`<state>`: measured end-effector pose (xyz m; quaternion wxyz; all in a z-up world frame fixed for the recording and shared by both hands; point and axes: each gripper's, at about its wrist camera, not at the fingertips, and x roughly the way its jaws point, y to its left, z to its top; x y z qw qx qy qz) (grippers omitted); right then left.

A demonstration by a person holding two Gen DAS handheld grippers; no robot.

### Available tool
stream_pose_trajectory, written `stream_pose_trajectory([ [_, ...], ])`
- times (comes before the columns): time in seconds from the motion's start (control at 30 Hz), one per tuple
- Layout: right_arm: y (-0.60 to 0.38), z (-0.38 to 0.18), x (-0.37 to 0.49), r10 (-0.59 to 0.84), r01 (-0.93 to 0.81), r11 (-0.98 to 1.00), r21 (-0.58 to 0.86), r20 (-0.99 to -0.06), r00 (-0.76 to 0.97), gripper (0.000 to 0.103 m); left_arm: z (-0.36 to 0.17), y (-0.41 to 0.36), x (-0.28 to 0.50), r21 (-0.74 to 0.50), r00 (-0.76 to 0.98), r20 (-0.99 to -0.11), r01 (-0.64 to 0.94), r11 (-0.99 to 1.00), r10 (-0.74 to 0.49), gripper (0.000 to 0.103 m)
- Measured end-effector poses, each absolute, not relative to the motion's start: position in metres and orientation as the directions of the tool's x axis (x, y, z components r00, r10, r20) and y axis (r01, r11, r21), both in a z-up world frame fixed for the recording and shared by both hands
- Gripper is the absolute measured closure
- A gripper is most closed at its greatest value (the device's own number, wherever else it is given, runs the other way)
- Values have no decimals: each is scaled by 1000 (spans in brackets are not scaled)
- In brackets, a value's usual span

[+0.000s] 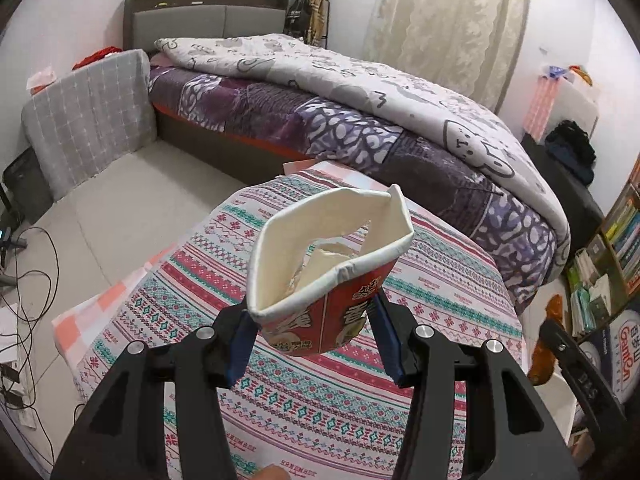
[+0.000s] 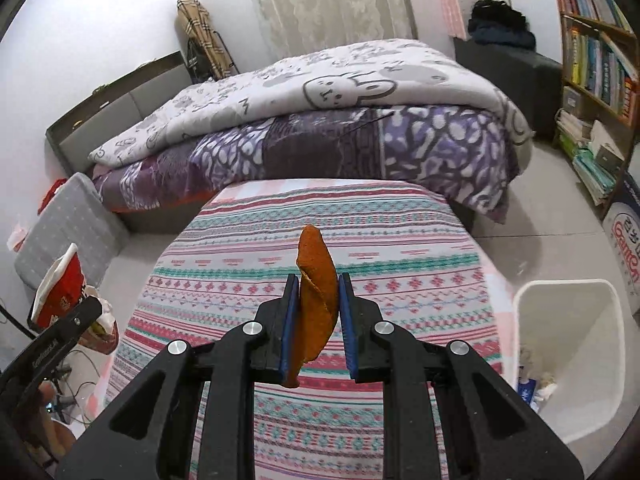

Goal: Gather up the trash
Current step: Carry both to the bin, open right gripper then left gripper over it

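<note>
My left gripper (image 1: 314, 320) is shut on a crushed red instant-noodle cup (image 1: 320, 276) with a white inside, held above the patterned tablecloth (image 1: 360, 400). The cup also shows at the left edge of the right wrist view (image 2: 60, 284). My right gripper (image 2: 319, 312) is shut on an orange peel (image 2: 316, 300), which stands upright between the blue pads above the same table (image 2: 320, 216). The peel also shows at the right edge of the left wrist view (image 1: 550, 336). A white trash bin (image 2: 572, 356) stands on the floor right of the table, with some scraps inside.
A bed (image 2: 320, 120) with a rabbit-print quilt lies beyond the table. A grey cushion (image 1: 88, 116) leans at the left. A bookshelf (image 2: 600, 60) and a box (image 2: 628, 256) stand at the right. Cables (image 1: 24, 280) lie on the floor at the left.
</note>
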<state>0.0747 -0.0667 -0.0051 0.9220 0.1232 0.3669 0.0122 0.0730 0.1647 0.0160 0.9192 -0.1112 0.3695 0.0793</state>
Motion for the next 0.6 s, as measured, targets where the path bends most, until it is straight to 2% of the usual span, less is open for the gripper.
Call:
stream_pose_trajectory([
  [0.37,-122,-13,47,43,146,961,237,-646,762,84,8,112,69,-72,729,-682,-141,987,54,51],
  [0.6,-147,-5,35,11,175,957,233,-628,778,84,14,81,65,-81,756,-655,-89,993,14,51],
])
